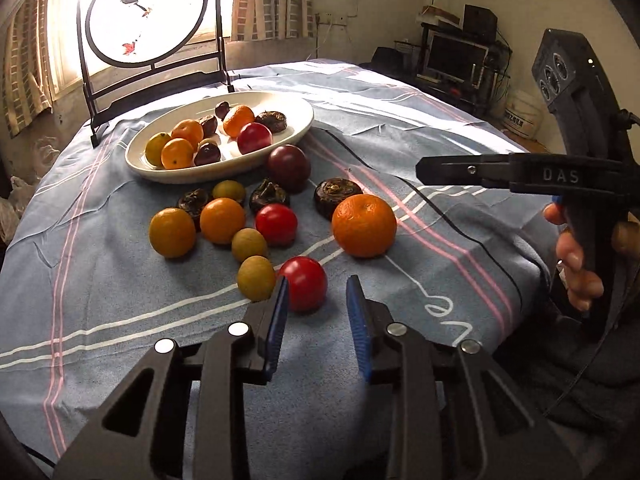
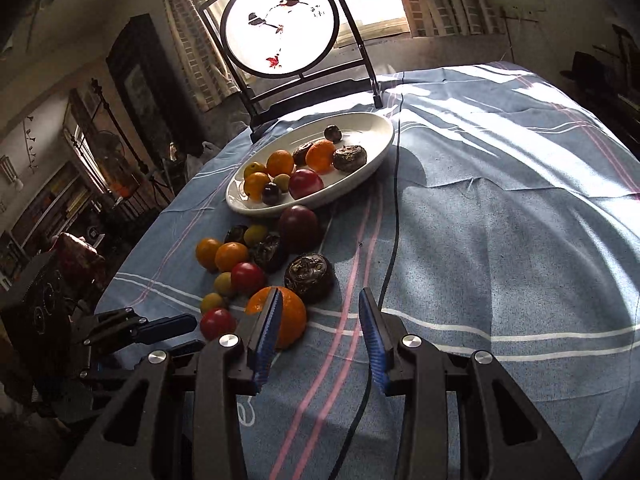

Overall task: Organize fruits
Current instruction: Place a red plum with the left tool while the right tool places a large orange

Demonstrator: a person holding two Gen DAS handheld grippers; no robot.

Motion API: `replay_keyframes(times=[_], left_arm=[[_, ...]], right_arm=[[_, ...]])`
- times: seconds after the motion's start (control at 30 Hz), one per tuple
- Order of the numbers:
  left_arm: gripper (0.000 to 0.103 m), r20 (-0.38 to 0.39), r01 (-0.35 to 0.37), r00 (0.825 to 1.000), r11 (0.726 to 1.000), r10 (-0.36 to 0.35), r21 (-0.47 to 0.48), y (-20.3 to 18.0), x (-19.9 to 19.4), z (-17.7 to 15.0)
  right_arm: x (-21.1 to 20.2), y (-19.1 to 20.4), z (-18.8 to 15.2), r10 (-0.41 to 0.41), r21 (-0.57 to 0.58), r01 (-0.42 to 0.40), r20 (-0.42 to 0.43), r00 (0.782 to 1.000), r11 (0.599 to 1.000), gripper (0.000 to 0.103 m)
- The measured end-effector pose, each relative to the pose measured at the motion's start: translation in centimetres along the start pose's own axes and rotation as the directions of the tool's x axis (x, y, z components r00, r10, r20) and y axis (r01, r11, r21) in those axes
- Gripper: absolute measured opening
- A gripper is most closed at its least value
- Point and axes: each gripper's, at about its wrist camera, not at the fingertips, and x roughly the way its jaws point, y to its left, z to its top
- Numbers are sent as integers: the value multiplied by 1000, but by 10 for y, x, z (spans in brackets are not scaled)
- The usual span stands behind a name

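**Occluded and cropped regions in the two wrist views.**
The left gripper's (image 1: 318,296) near-side finger is covering part of a red fruit (image 1: 306,282); the right gripper's (image 2: 320,308) left finger is hiding a strip of the large orange (image 2: 290,316). Both gripper bodies are running off the near picture edges. The hand (image 1: 576,264) is being cropped at the right edge. On the plate (image 2: 360,120), small dark fruits are overlapping, their kind too small to tell.
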Motion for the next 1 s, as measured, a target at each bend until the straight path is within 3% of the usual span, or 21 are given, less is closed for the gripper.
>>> replay_keyframes(times=[0.27,0.33,0.63,0.77,0.83,0.93,1.0], left_arm=[[31,-21,-9,1000,1000,9,-4,2,20,8],[31,-57,14,998,1000,-15,-27,4,31,8],[29,26,17,1000,995,-14,-96,20,2,10],[29,65,6,998,992,2,-126,34,-22,9],[29,70,-2,997,990,12,-142,40,-27,8],[29,74,-10,997,987,22,-161,48,-30,8],[29,77,-11,997,985,25,-171,51,-31,7]], right_arm=[[7,1,-2,9,-2,-9,-19,1000,1000,39],[9,1,-3,13,0,-13,-23,1000,1000,39],[21,16,-9,18,-74,-24,-77,997,997,39],[34,34,-11,-3,-153,-13,-104,995,988,58],[40,43,-10,-21,-190,2,-99,995,982,61],[54,51,-9,-65,-227,38,-113,991,973,61],[62,51,-9,-75,-222,43,-136,988,974,44]])
